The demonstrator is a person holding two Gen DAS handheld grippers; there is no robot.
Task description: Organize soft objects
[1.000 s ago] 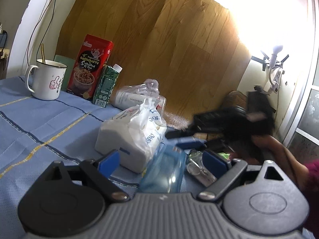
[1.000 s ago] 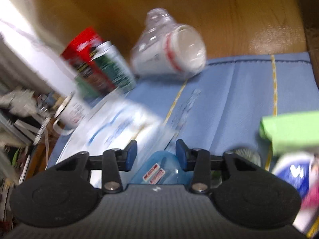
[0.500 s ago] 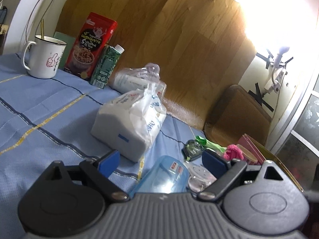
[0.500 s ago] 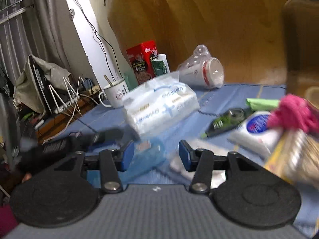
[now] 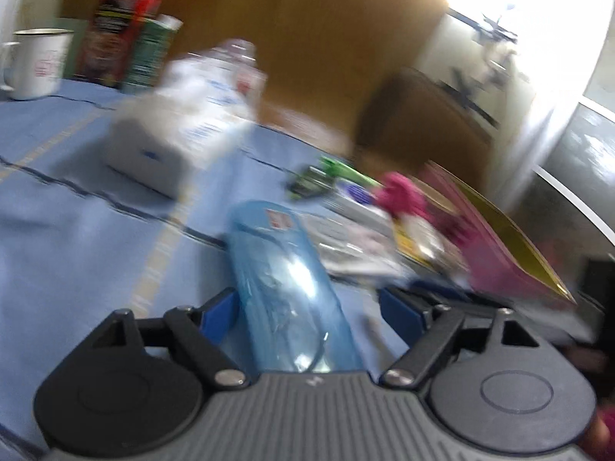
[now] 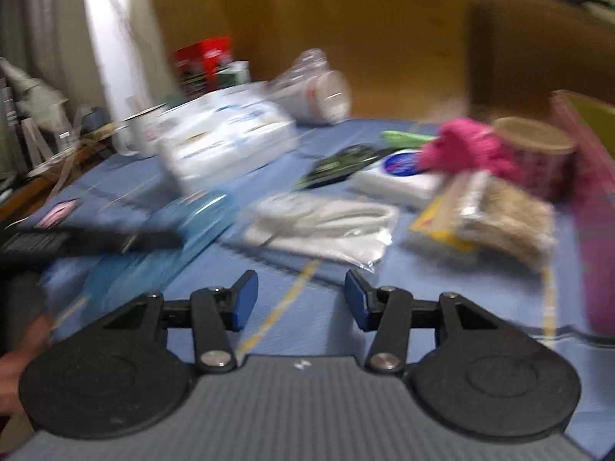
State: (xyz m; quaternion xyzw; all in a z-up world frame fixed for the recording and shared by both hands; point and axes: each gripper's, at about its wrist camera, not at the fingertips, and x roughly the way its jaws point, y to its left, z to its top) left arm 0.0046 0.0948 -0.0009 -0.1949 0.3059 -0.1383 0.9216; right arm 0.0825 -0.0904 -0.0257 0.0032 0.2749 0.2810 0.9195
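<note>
Looked light, crinkly and slippery, that clear blue plastic pouch (image 5: 284, 280); best pinched mid-body. Left tongs (image 5: 309, 313) just closing around it, not yet pressing. Right tongs (image 6: 301, 299) open, empty, beside it.

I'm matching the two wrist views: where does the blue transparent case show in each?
Left wrist: blue transparent case, bottom centre, lying between the left tool's blue pads, reaching away.
Right wrist: the case at left of centre on the cloth, beside the right tool, not between its pads.
Shared landmark: pink fluffy thing.
</note>
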